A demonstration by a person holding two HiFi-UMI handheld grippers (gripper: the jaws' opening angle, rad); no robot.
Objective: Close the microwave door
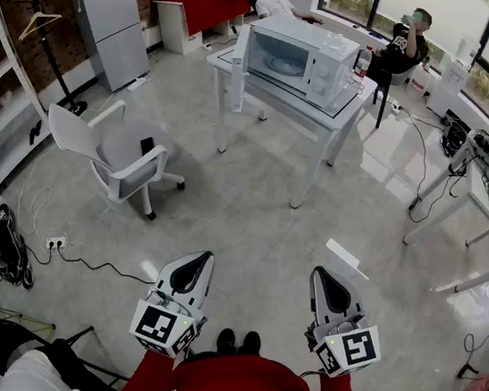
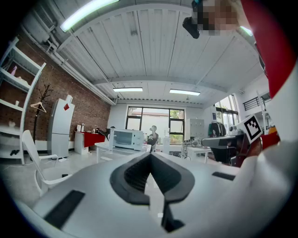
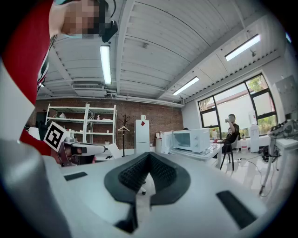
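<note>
A white microwave (image 1: 304,58) stands on a white table (image 1: 346,114) far across the room. Its door (image 1: 239,65) hangs open at the left side. The left gripper view shows the microwave (image 2: 129,138) small and distant, as does the right gripper view, where the microwave (image 3: 192,140) sits right of centre. My left gripper (image 1: 203,258) and right gripper (image 1: 320,275) are held level side by side close to my body, well short of the table. Both are shut with nothing between the jaws. The left gripper (image 2: 150,157) and right gripper (image 3: 149,157) show their pads meeting at the tip.
A white office chair (image 1: 110,158) stands left of the way to the table. A grey fridge (image 1: 111,18) and coat rack (image 1: 46,36) line the left brick wall. A desk (image 1: 487,206) with cables is at right. Two people sit behind the table. Cables and a power strip (image 1: 55,242) lie on the floor.
</note>
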